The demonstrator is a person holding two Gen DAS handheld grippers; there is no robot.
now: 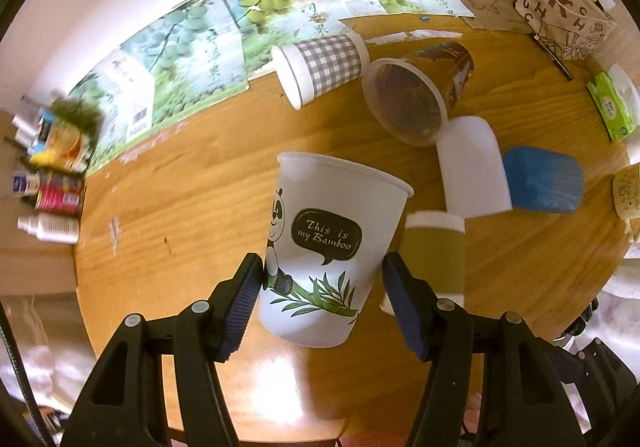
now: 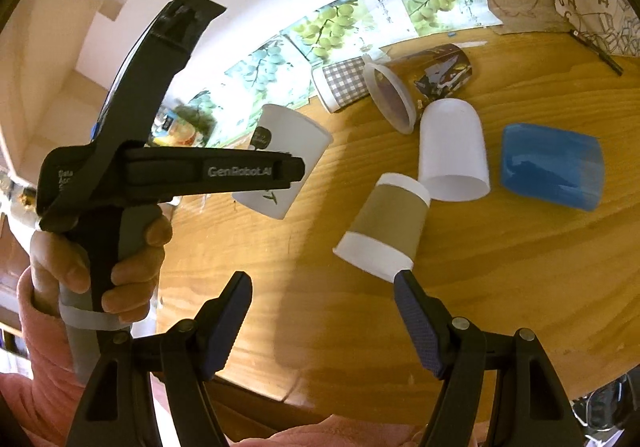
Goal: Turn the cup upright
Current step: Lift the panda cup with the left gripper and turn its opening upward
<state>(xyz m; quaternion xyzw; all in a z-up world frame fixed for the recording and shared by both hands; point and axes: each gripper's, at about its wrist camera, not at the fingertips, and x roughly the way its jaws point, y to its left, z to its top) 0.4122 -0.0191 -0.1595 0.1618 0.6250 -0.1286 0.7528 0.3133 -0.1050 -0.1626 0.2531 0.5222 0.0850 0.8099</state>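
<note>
The left gripper [image 1: 322, 289] is pinching the panda cup [image 1: 328, 247] between its two pads, and the cup is standing mouth up, slightly tilted, above the table [image 1: 180, 207]. The right gripper [image 2: 322, 309] is hanging spread wide, gripping nothing. Just right of the panda cup an olive cup [image 1: 436, 255] is lying, and behind it a white cup [image 1: 472, 167], a blue cup [image 1: 544, 179], a brown cup [image 1: 412, 95] and a checked cup [image 1: 324, 65] are lying on their sides. Only the right view is showing the hand [image 2: 100, 267] around the left gripper's handle, and the olive cup's [image 2: 384, 227] rim just beside the right fingertip [image 2: 404, 283].
</note>
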